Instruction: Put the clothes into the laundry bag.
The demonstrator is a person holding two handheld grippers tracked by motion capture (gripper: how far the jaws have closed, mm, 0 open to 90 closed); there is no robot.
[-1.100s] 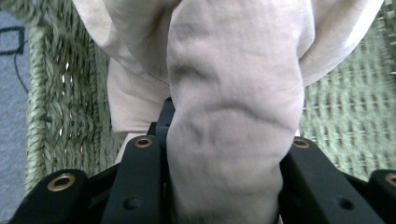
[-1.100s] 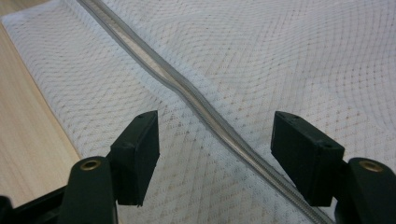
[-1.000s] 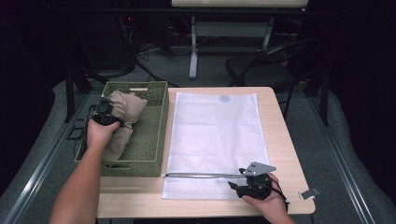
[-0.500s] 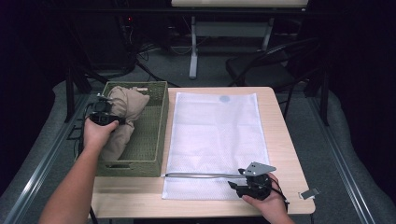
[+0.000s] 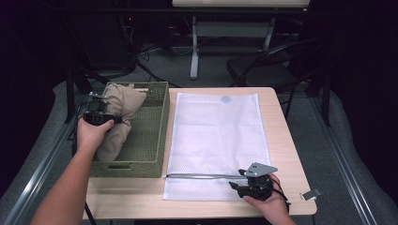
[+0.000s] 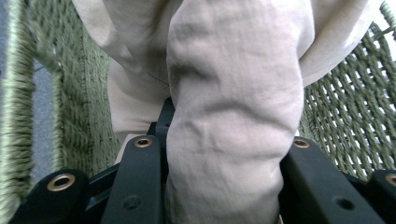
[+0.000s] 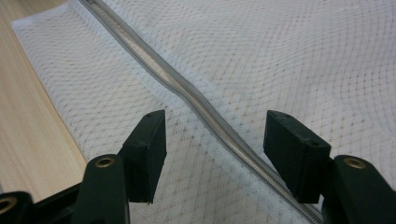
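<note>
A beige cloth (image 5: 121,115) lies bunched in the green woven basket (image 5: 152,136) at the table's left. My left gripper (image 5: 112,120) is shut on a thick fold of that cloth (image 6: 233,93), with basket weave (image 6: 343,116) behind it. A white mesh bag (image 5: 218,136) lies flat on the table to the basket's right. Its grey zipper (image 5: 202,176) runs along the near end. My right gripper (image 5: 235,184) is open just above the bag (image 7: 303,56), and the zipper (image 7: 187,88) passes between its jaws without touching them.
The wooden table (image 5: 281,108) has bare strips at its right and near edges. A small grey clip (image 5: 310,194) lies near the front right corner. A dark chair (image 5: 267,65) and a desk's legs stand beyond the far edge.
My left gripper has shifted a little left and away with the cloth in it, pulling the bunch up. The right gripper has stayed in place.
</note>
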